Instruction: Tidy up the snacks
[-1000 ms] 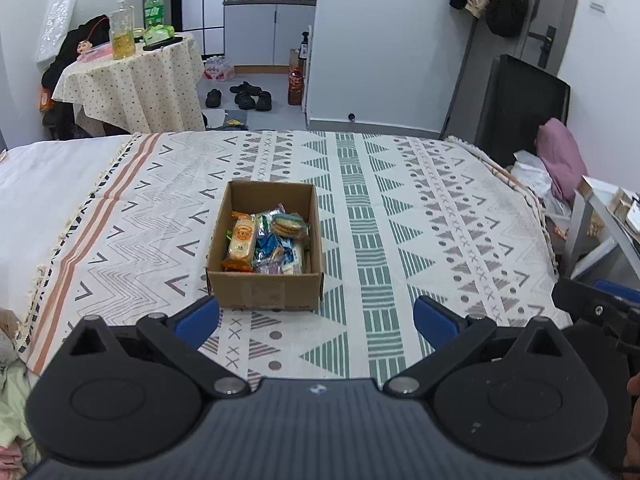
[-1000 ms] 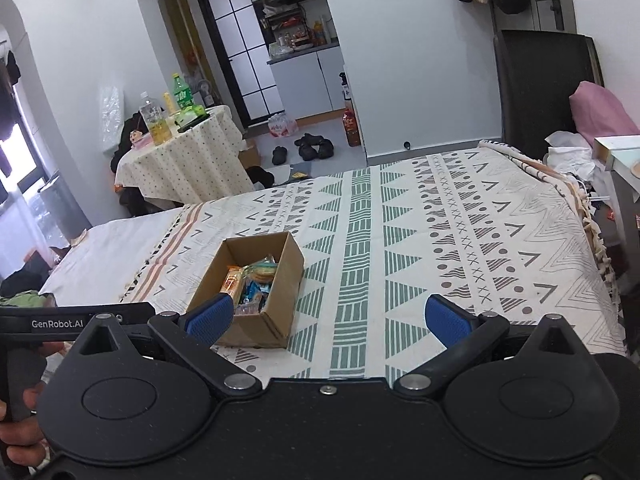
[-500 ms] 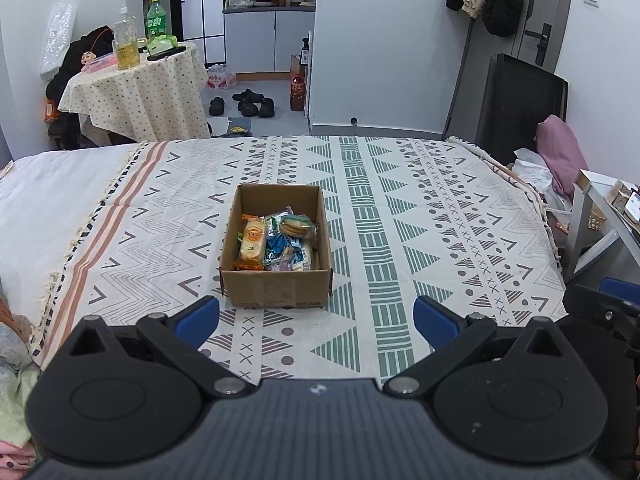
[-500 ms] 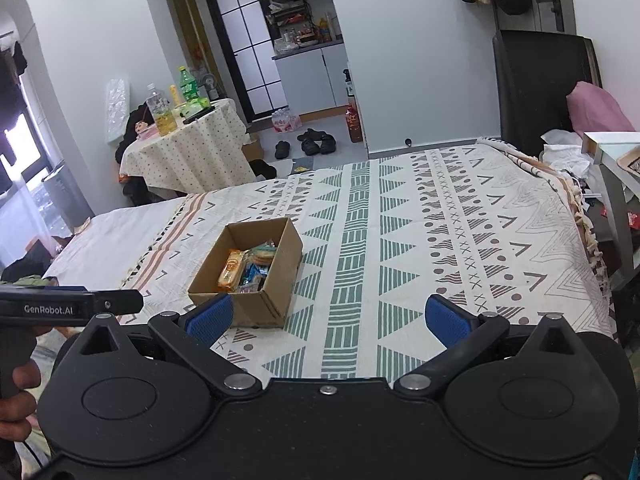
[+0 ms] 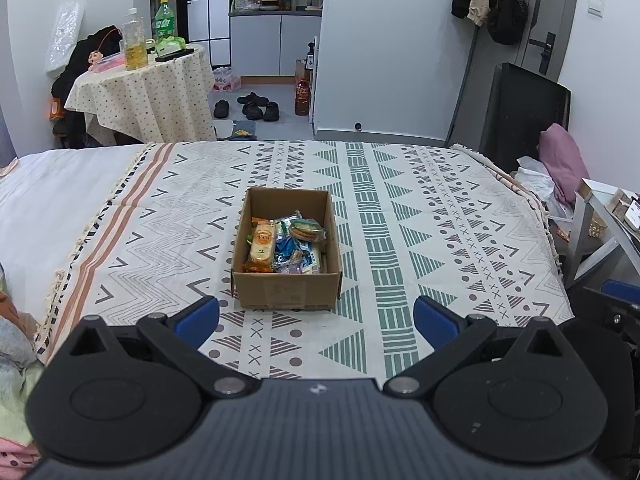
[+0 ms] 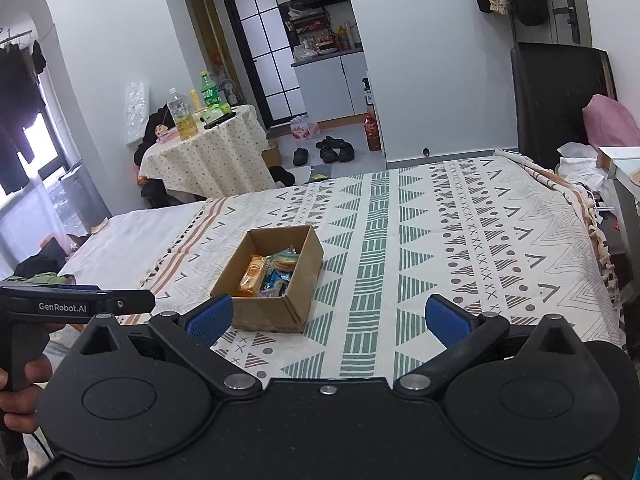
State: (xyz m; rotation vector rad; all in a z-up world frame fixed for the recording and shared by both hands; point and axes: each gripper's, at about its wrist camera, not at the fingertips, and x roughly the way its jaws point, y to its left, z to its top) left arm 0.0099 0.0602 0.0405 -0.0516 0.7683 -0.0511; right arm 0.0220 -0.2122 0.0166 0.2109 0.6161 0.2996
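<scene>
At far left of the right wrist view, a hand wrapped round the handle of the left gripper, jaws spread wide and holding nothing. Just ahead, between its blue pads, a box resting on a patterned blanket spread over the bed, roughly mid-blanket and clear of both tools. Inside the box, heaped toward the near end: an orange packet along the left wall, blue wrappers in the middle, a biscuit pack at the right. Far end of the box bare cardboard. Further right, the right gripper, likewise fully open and empty, hovering above the blanket's near edge with the box just beyond its left pad. Beyond the bed at left, a draped table with bottles.
</scene>
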